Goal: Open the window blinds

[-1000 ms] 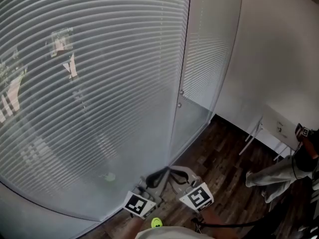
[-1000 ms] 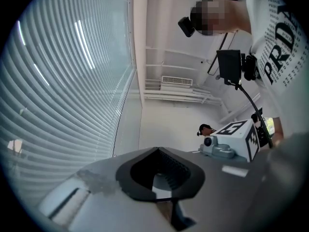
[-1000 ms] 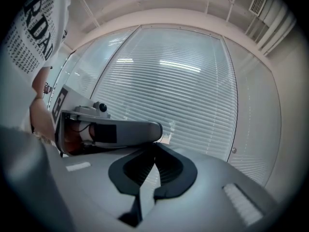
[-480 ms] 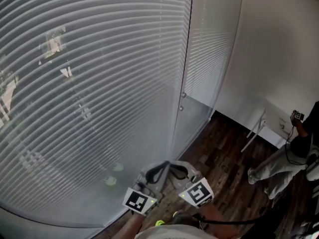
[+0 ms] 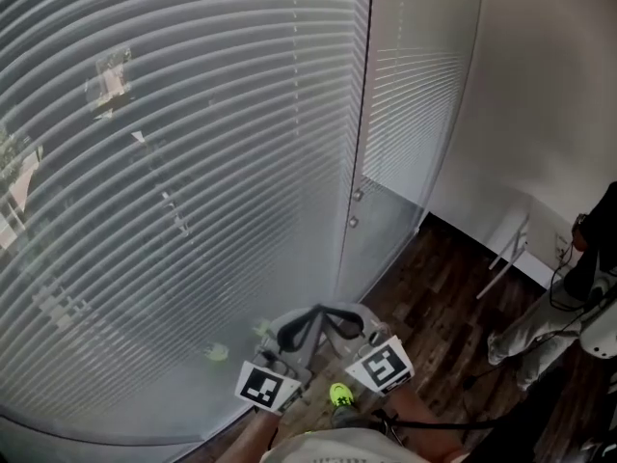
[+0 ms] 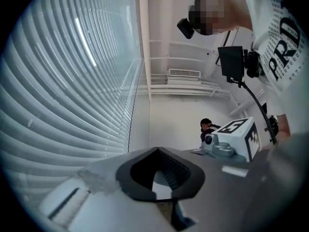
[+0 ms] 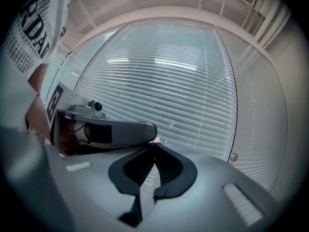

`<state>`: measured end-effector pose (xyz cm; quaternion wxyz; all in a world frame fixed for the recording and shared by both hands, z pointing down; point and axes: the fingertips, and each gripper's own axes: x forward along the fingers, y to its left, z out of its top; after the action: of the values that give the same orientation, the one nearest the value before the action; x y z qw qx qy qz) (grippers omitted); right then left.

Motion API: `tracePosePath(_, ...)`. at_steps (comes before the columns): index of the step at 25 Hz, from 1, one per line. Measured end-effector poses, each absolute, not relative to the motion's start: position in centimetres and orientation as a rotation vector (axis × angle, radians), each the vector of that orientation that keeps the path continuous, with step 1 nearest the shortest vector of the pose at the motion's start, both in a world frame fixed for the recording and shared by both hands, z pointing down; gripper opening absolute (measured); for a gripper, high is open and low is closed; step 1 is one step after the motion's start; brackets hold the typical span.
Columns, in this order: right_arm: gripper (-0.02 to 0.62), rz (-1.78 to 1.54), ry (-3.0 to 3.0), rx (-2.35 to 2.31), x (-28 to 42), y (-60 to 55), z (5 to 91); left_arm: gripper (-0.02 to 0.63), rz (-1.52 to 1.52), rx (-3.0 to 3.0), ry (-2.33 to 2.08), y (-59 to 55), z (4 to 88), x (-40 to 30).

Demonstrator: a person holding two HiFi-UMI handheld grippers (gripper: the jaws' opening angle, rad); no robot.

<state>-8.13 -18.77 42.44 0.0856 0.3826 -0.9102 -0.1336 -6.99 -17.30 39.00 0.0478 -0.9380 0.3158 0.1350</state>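
Note:
The window blinds (image 5: 193, 162) hang with their white slats closed behind a curved glass wall that fills the left of the head view. Two small round knobs (image 5: 356, 208) sit on the thin frame between the wide pane and a narrower one. My left gripper (image 5: 310, 314) and right gripper (image 5: 330, 313) are held side by side low in the middle, tips nearly touching each other, short of the glass. Both are shut with nothing between their pads. The left gripper (image 6: 157, 149) has the blinds (image 6: 63, 95) to its left. The right gripper (image 7: 154, 144) faces the blinds (image 7: 169, 91), with a knob (image 7: 234, 156) to its right.
Dark wood floor (image 5: 434, 307) runs along the foot of the glass. A plain white wall (image 5: 549, 114) is at the right, with a white stand (image 5: 509, 256) against it. A person (image 5: 588, 258) stands at the far right edge.
Both grippers have moved together toward the glass wall, still side by side and shut. The knobs now sit lower and nearer in the head view.

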Motion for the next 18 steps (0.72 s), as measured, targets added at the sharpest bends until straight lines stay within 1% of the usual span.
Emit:
tracePosePath(6,0.008,-0.401,-2.744,1.1,-4.1,-24.2,41.9,-0.008,0.378,-2.823,1.036,-22.7,38.8,-3.4)
tracePosePath(18,0.008,-0.432,-2.776,0.992,0.7,-31.1,43.0,-0.008,0.305,-2.765,1.171,-29.5,41.3,0.8)
